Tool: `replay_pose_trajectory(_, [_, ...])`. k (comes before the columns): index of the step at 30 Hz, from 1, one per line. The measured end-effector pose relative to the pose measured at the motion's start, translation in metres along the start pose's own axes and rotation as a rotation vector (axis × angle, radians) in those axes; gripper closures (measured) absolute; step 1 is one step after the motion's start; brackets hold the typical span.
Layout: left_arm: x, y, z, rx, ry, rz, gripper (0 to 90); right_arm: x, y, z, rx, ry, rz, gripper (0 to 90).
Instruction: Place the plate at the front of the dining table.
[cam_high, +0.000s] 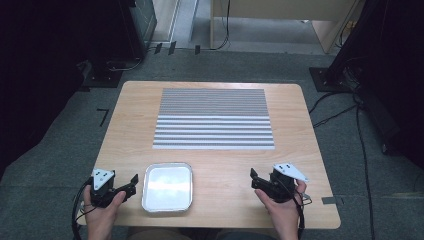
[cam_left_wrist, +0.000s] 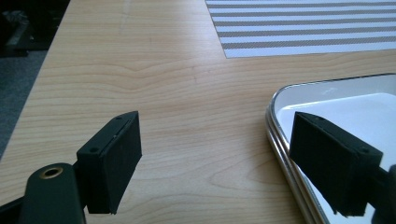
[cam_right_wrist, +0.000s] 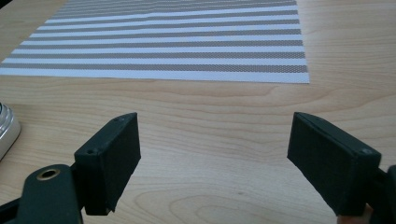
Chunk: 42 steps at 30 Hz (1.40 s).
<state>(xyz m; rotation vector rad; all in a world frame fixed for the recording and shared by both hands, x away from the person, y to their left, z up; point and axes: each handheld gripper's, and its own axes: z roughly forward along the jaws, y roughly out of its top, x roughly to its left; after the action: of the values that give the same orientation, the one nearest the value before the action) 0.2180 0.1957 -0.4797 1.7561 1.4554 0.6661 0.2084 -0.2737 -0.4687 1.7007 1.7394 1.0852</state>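
Observation:
A shiny metal tray (cam_high: 167, 186) lies empty near the table's front edge, left of centre. Behind it a grey-and-white striped placemat (cam_high: 214, 119) covers the middle of the wooden table (cam_high: 131, 130). My left gripper (cam_high: 129, 184) rests at the tray's left side, held in a hand, jaws wide apart with nothing between them. In the left gripper view the tray's rim (cam_left_wrist: 280, 154) runs under the right jaw. My right gripper (cam_high: 255, 178) sits at the front right, also open and empty, facing the placemat (cam_right_wrist: 163, 42) across bare wood.
Dark carpet surrounds the table, with cables (cam_high: 365, 150) on the floor at the right and black stands at both back corners. A wooden desk (cam_high: 280, 15) stands beyond the far edge. A corner of the tray (cam_right_wrist: 7, 130) shows at the left of the right gripper view.

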Motion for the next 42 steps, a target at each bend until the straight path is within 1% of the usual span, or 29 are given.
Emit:
replay_pose_trajectory(1, [-0.003, 0.000, 0.000, 0.002, -0.005, 0.003, 16.9, 0.004, -0.001, 0.001, 0.002, 0.004, -0.009, 16.5])
replay_pose_trajectory(2, [-0.003, 0.000, 0.000, 0.002, -0.005, 0.003, 17.0, 0.004, -0.001, 0.001, 0.002, 0.004, -0.009, 16.5])
replay_pose_trajectory(7, [-0.008, -0.001, 0.001, 0.000, -0.013, 0.002, 16.9, 0.013, -0.002, 0.005, 0.008, 0.017, -0.020, 16.5])
replay_pose_trajectory(9, [-0.011, -0.001, 0.001, 0.004, -0.021, 0.004, 17.0, 0.019, -0.003, 0.006, 0.011, 0.023, -0.023, 16.6])
replay_pose_trajectory(10, [-0.011, -0.001, 0.001, 0.004, -0.021, 0.004, 17.0, 0.019, -0.003, 0.006, 0.011, 0.023, -0.023, 16.6])
replay_pose_trajectory(11, [-0.013, -0.002, 0.001, 0.007, -0.026, 0.005, 17.0, 0.024, -0.004, 0.007, 0.017, 0.025, -0.028, 16.7])
replay_pose_trajectory(12, [-0.013, -0.002, 0.001, 0.007, -0.026, 0.005, 17.0, 0.024, -0.004, 0.007, 0.017, 0.025, -0.028, 16.7])
replay_pose_trajectory(13, [-0.014, -0.003, 0.001, 0.008, -0.028, 0.003, 17.1, 0.028, -0.006, 0.007, 0.016, 0.027, -0.034, 17.6])
replay_pose_trajectory(14, [-0.015, -0.003, 0.001, 0.010, -0.033, 0.004, 17.1, 0.028, -0.006, 0.007, 0.016, 0.027, -0.034, 17.6])
replay_pose_trajectory(17, [-0.018, -0.004, 0.002, 0.014, -0.039, 0.008, 17.1, 0.037, -0.007, 0.010, 0.020, 0.034, -0.043, 17.6])
replay_pose_trajectory(18, [-0.019, -0.004, 0.002, 0.015, -0.041, 0.006, 17.1, 0.037, -0.007, 0.010, 0.020, 0.034, -0.043, 17.6])
replay_pose_trajectory(19, [-0.019, -0.004, 0.002, 0.014, -0.044, 0.002, 17.1, 0.041, -0.008, 0.010, 0.021, 0.036, -0.046, 17.6])
replay_pose_trajectory(20, [-0.019, -0.004, 0.002, 0.014, -0.044, 0.002, 17.2, 0.041, -0.008, 0.010, 0.021, 0.036, -0.046, 17.6])
replay_pose_trajectory(21, [-0.018, -0.004, 0.001, 0.011, -0.048, -0.007, 17.2, 0.045, -0.008, 0.012, 0.022, 0.038, -0.051, 17.8])
replay_pose_trajectory(24, [-0.016, -0.004, 0.001, 0.011, -0.049, -0.013, 17.4, 0.049, -0.009, 0.013, 0.023, 0.040, -0.053, 18.1])
replay_pose_trajectory(25, [-0.016, -0.004, 0.001, 0.012, -0.052, -0.017, 17.5, 0.052, -0.009, 0.015, 0.023, 0.055, -0.057, 20.7])
replay_pose_trajectory(26, [-0.016, -0.004, 0.000, 0.012, -0.053, -0.021, 17.5, 0.052, -0.009, 0.015, 0.023, 0.055, -0.057, 20.7])
replay_pose_trajectory(27, [-0.015, -0.004, 0.000, 0.011, -0.055, -0.031, 18.1, 0.055, -0.009, 0.018, 0.026, 0.075, -0.052, 22.4])
replay_pose_trajectory(28, [-0.015, -0.004, 0.000, 0.011, -0.055, -0.031, 20.9, 0.055, -0.009, 0.018, 0.026, 0.075, -0.052, 22.4])
replay_pose_trajectory(29, [-0.015, -0.004, -0.001, 0.005, -0.053, -0.047, 23.0, 0.059, -0.009, 0.020, 0.030, 0.107, -0.044, 26.2])
replay_pose_trajectory(30, [-0.015, -0.004, -0.001, 0.005, -0.053, -0.047, 23.5, 0.059, -0.009, 0.020, 0.030, 0.107, -0.044, 26.2])
replay_pose_trajectory(31, [-0.014, -0.003, -0.001, 0.002, -0.063, -0.057, 24.3, 0.064, -0.010, 0.022, 0.026, 0.128, -0.053, 31.6])
replay_pose_trajectory(32, [-0.014, -0.003, -0.001, 0.002, -0.063, -0.057, 24.8, 0.064, -0.010, 0.022, 0.026, 0.128, -0.053, 31.6])
replay_pose_trajectory(33, [-0.014, -0.003, -0.001, 0.001, -0.067, -0.061, 25.3, 0.070, -0.011, 0.023, 0.019, 0.137, -0.055, 38.2])
replay_pose_trajectory(35, [-0.014, -0.003, -0.002, -0.003, -0.074, -0.075, 27.4, 0.075, -0.011, 0.023, 0.010, 0.152, -0.049, 42.7])
replay_pose_trajectory(36, [-0.014, -0.003, -0.002, -0.003, -0.074, -0.075, 29.4, 0.075, -0.011, 0.023, 0.010, 0.152, -0.049, 42.7])
replay_pose_trajectory(37, [-0.014, -0.003, -0.002, -0.005, -0.075, -0.080, 29.4, 0.077, -0.011, 0.023, 0.005, 0.155, -0.046, 44.3])
replay_pose_trajectory(38, [-0.014, -0.003, -0.002, -0.005, -0.077, -0.084, 31.9, 0.081, -0.011, 0.024, -0.003, 0.157, -0.045, 45.3])
replay_pose_trajectory(42, [-0.014, -0.003, -0.001, -0.002, -0.081, -0.093, 33.7, 0.085, -0.010, 0.024, -0.013, 0.161, -0.029, 47.5])
